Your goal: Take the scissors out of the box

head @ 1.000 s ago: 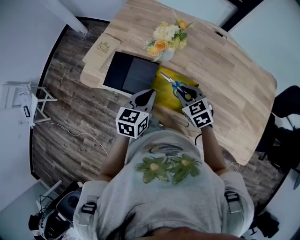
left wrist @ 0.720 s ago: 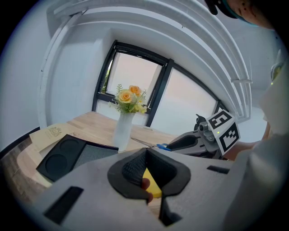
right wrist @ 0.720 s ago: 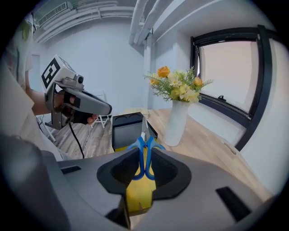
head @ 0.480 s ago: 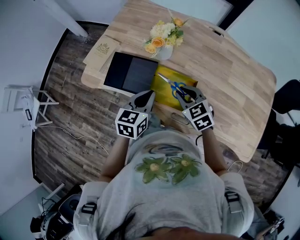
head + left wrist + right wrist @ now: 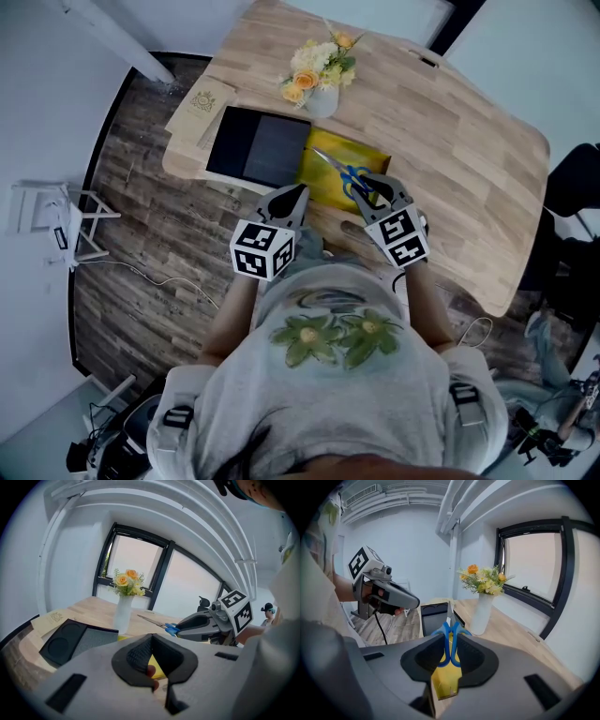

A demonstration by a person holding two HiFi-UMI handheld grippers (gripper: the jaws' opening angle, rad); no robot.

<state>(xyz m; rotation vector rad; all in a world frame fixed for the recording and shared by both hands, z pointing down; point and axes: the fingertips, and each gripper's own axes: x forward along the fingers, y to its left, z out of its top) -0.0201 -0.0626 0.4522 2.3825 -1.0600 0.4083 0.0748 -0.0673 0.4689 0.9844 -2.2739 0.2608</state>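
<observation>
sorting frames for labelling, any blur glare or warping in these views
Head view: strong fisheye, the table edge and floor bow; scissors small yet crisp. Left gripper view: window washed out pale, round black border, left tongs up close slightly soft. Right gripper view: even light, scissors sharp between the right tongs, window frame curved.

Left claw (image 5: 291, 195) closed and empty; right claw (image 5: 371, 186) clamped on scissors (image 5: 345, 171), both held forward

Table (image 5: 450, 122) — vase (image 5: 322, 100), black tray (image 5: 258, 147), yellow box (image 5: 319, 185)
</observation>
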